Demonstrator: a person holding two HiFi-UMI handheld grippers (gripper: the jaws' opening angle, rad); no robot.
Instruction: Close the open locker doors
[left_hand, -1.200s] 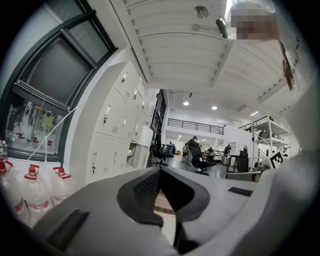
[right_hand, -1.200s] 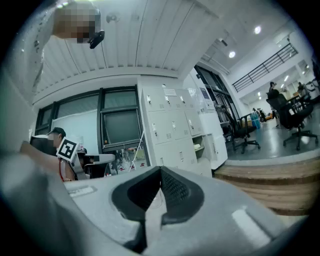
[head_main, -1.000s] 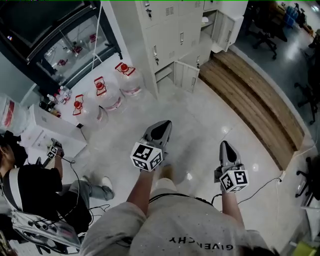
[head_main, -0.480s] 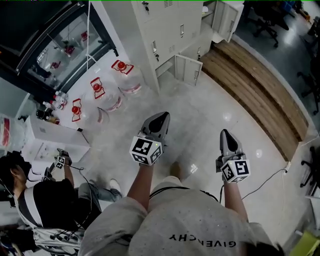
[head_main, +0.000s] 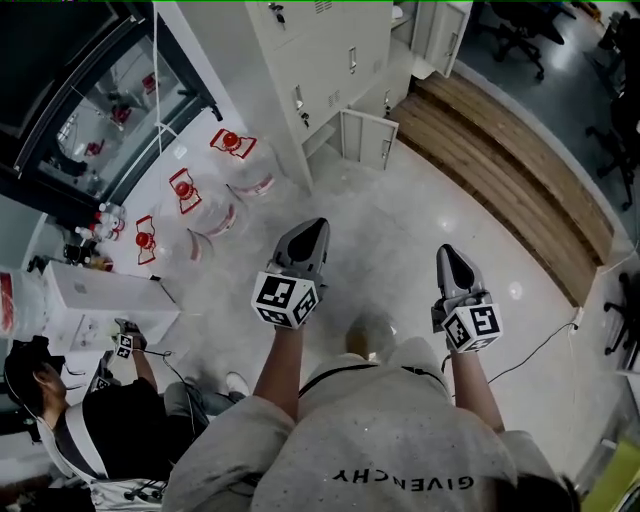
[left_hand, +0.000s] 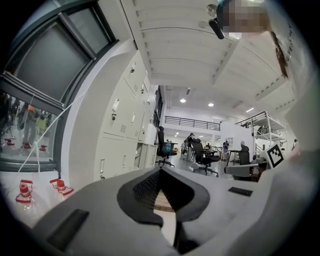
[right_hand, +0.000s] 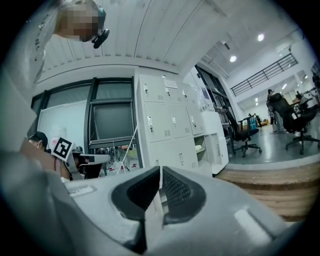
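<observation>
A bank of white lockers (head_main: 320, 60) stands ahead of me. One low door (head_main: 367, 138) hangs open near the floor, and a taller door (head_main: 442, 35) is open at the far right end. In the right gripper view the lockers (right_hand: 167, 125) show with that open door (right_hand: 220, 145) beside shelves. My left gripper (head_main: 312, 232) is held over the floor with its tips together (left_hand: 160, 172) and nothing in it. My right gripper (head_main: 448, 258) is level with it; its tips still meet (right_hand: 160, 172), its jaws are just opening, and nothing is between them. Both are far from the lockers.
Water jugs with red caps (head_main: 230, 145) lie left of the lockers. A raised wooden platform (head_main: 500, 160) runs along the right. A seated person (head_main: 100, 440) with another gripper is at the lower left beside a white box (head_main: 95, 290). Office chairs (head_main: 520, 30) stand beyond the platform.
The lockers and jugs have slid up and left in the head view as I step forward. Both grippers keep their pose in front of me.
</observation>
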